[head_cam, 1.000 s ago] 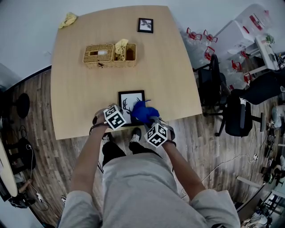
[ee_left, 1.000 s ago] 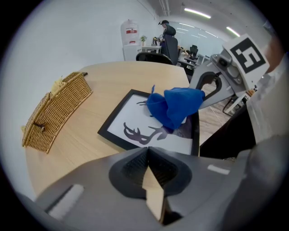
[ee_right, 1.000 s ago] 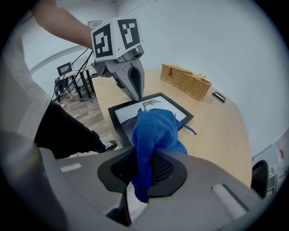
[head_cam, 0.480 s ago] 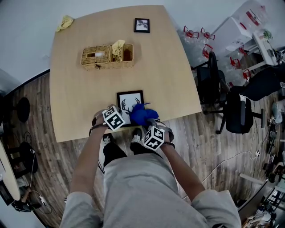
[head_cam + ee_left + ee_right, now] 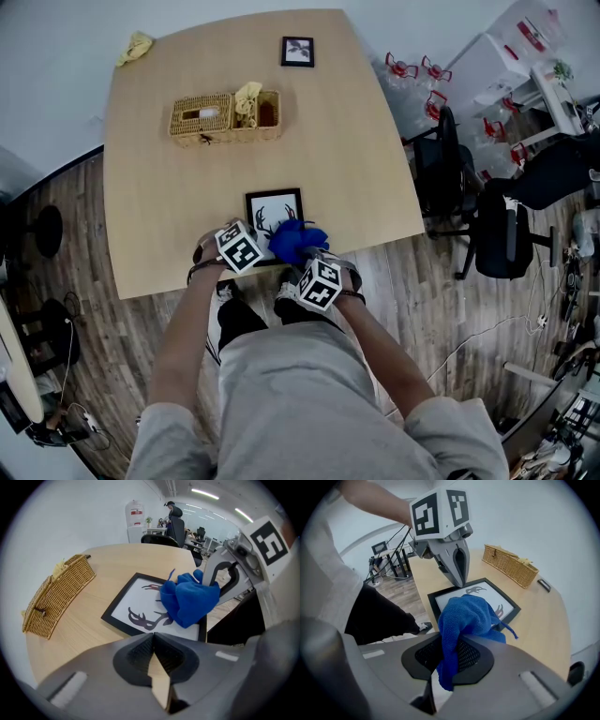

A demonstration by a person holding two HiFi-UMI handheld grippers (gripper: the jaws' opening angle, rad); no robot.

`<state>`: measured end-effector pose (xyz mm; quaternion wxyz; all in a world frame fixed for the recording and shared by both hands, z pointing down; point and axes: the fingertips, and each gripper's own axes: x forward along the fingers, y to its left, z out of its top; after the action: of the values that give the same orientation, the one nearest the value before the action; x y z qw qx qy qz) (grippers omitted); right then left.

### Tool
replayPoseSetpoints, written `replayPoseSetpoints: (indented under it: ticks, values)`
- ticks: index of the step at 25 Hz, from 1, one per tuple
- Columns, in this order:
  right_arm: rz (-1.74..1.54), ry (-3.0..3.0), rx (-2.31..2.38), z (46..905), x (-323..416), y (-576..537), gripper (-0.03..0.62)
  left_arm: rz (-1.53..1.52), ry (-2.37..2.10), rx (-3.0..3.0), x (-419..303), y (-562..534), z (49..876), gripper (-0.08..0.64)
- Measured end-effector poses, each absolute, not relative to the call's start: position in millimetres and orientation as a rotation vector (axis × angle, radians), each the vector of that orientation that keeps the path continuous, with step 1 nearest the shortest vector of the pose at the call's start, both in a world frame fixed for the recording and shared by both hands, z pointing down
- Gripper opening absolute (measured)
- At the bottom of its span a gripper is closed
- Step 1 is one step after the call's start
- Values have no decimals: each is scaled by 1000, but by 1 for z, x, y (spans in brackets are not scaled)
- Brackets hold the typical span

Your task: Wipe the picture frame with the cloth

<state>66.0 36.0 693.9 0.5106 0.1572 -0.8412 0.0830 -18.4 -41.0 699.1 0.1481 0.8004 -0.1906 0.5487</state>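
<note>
A black picture frame (image 5: pixel 269 210) with a deer-antler print lies flat on the wooden table (image 5: pixel 347 141), close to the edge where the person stands.

The right gripper (image 5: pixel 449 645) has its jaws clamped on a blue cloth (image 5: pixel 465 613). The cloth bunches out past the jaws and sits on the frame's near right part, covering that corner of the print (image 5: pixel 140 609). In the head view the cloth (image 5: pixel 298 240) overlaps the frame's lower right side, with the right gripper's marker cube just behind it.

The left gripper (image 5: pixel 154 637) has its jaws pressed together with nothing between them. It is at the frame's near left side. From the right gripper view its joined tips (image 5: pixel 461 582) come down at the frame's border, though I cannot tell whether they touch it.

Beyond the frame, well apart from it, stands a wicker basket (image 5: pixel 202 118) with a yellow rag (image 5: pixel 249 96) in one compartment. Farther beyond the frame lies a smaller picture frame (image 5: pixel 297 52), and another yellow rag (image 5: pixel 137 46) is at the far left corner.
</note>
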Motion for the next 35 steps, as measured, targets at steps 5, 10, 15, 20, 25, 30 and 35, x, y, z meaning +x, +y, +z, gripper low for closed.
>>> replayPoseSetpoints:
  ticks: [5,10,15,20,25,30,35]
  values:
    - [233,-2054,301,694,37,38,44,1570,-559,2300,-18,-42,699,53]
    - [283,-2071,319,694,30,35,44,1560,-563,2299,-19,-42,699,54]
    - [353,-2083,303,694,30,33,44,1561,-557,2303,-19,-42,699,54]
    - [432,-2075,223,695,29,31,46,1578,-538,2309,-18,-41,700,54]
    - [472,-2038,121,693,30,20,45,1577,-535,2308,-19,-42,700,54]
    - [456,-2006,91,693,29,8,44,1586,-532,2308,-18,-41,700,54]
    - [466,-2016,122,701,27,5,44,1560,-555,2294,-17,-42,699,54]
